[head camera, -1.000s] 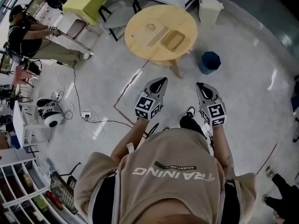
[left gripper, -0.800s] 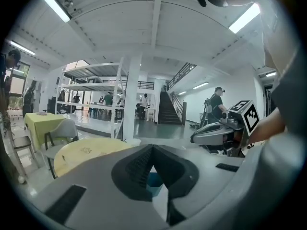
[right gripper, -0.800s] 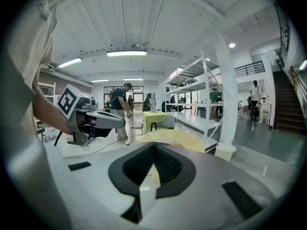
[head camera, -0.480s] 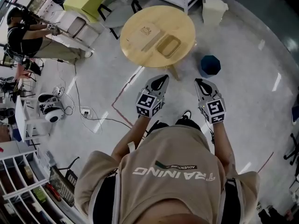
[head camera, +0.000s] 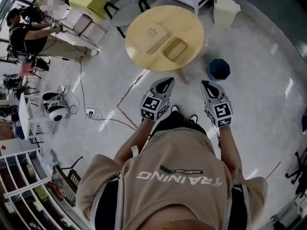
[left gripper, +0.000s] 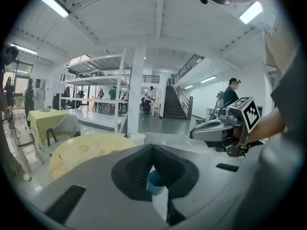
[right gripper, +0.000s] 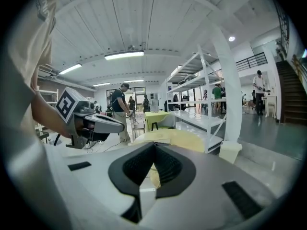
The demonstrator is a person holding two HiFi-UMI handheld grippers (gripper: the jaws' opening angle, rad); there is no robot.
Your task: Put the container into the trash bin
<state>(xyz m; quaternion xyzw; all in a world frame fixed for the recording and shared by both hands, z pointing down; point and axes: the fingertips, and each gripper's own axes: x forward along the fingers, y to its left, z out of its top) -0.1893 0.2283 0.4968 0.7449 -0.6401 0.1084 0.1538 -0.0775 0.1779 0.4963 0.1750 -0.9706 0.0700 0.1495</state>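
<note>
Grippers first, since they're closest to the body. The left gripper (head camera: 166,82) and the right gripper (head camera: 206,84) are held side by side at about waist height, noses pointing forward. Each one's own camera shows its jaws clenched tip to tip with nothing between them. That makes sense to me, as there's nothing to carry yet and both are well short of the work.

Just beyond the right gripper, a dark blue trash bin (head camera: 219,69) stands open-topped on the pale floor, near the foot of the round wooden table (head camera: 188,25). I'd guess it was set there so the drop is a short swing off the tabletop.

The container (head camera: 175,50), a shallow tan rectangular tray, lies flat on the table toward the side nearest the bin, just beside a flat board (head camera: 149,34) with a small mark on it. Nothing touches it. My read is that the task has barely begun: step up, open one pair of jaws, and take the tray by its rim.

Further back, a white bin (head camera: 225,11) stands against the shelving. Off to the left, cables (head camera: 91,114) trail over the floor, and a seated person (head camera: 29,35) is busy at another desk.
</note>
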